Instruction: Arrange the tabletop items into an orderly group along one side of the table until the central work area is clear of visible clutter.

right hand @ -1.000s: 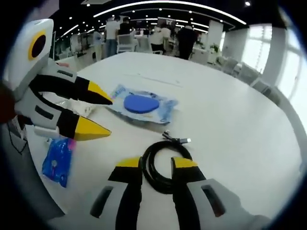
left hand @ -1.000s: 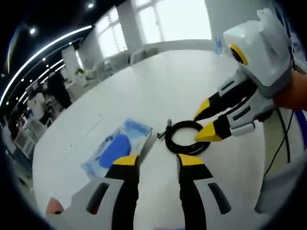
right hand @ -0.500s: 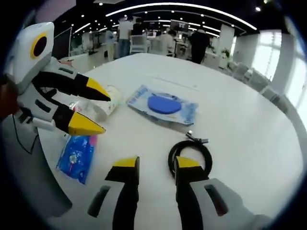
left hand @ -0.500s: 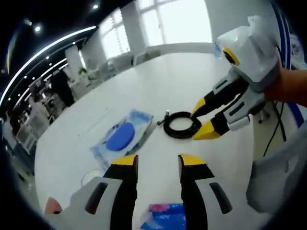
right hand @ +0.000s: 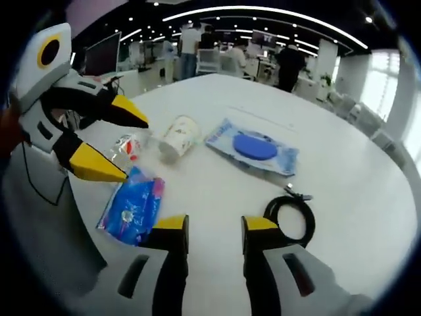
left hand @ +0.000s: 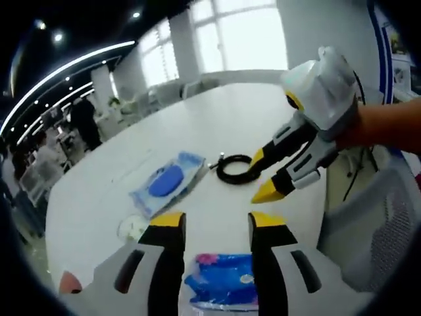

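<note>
Left gripper view: left tool (left hand: pixel 212 220) open, empty, above crinkled blue plastic packet (left hand: pixel 223 283); right tool (left hand: pixel 262 176) open beside coiled black cable (left hand: pixel 234 168) on white round bench (left hand: pixel 217 118).

Right gripper view: right tool (right hand: pixel 210 225) holds nothing; paper cup (right hand: pixel 179 136) tipped over, flat blue-disc pouch (right hand: pixel 258 147) beyond. Gathering step, none grasped; next: close on cable, carry edgeward.

Your bench (right hand: pixel 342 164) is plain white. On it you have a black coiled cable (right hand: pixel 290 218), a pale blue packet with a deep blue disc inside (right hand: pixel 256 146), a bright blue wrapper with a pink patch (right hand: pixel 131 205) and a cream paper cup (right hand: pixel 179 135). Your left claw (right hand: pixel 108 143) and right claw (left hand: pixel 266 174) are white and black with yellow tips.
</note>
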### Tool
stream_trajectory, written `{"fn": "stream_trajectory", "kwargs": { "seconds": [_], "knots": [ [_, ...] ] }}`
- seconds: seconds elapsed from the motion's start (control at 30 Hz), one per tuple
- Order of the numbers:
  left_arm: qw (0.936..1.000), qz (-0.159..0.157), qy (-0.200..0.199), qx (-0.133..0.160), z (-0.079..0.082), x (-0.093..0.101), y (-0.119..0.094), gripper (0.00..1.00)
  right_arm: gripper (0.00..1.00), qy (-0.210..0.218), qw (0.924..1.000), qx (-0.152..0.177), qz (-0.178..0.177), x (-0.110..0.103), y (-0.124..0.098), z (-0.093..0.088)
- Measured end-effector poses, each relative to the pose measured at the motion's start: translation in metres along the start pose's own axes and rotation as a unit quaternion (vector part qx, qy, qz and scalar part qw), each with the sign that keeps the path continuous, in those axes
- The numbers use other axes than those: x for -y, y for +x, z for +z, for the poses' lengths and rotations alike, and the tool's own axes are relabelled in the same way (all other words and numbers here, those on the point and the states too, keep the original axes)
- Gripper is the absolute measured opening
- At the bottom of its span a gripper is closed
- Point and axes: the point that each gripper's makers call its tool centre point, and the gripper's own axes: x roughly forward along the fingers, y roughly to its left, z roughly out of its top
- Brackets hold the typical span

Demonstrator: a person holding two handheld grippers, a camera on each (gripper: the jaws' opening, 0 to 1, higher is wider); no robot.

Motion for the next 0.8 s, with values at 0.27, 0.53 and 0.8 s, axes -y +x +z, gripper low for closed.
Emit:
{"fn": "stream_trajectory", "kwargs": {
  "seconds": [0.27,0.53,0.8],
  "knots": [
    [0.9991,-0.016,-0.023,0.031,-0.004,-0.001,-0.035,0.42,0.33,-0.013,0.9997,-0.001,0.02,-0.023,0.003,0.003],
    [0.997,-0.041,-0.034,0.056,-0.013,-0.002,-0.063,0.49,0.34,-0.025,0.9989,-0.002,0.041,-0.044,0.008,0.01],
    [0.9934,-0.062,-0.037,0.089,-0.018,-0.007,-0.09,0.55,0.35,-0.039,0.9977,-0.01,0.054,-0.067,0.008,0.01]
  ]
}}
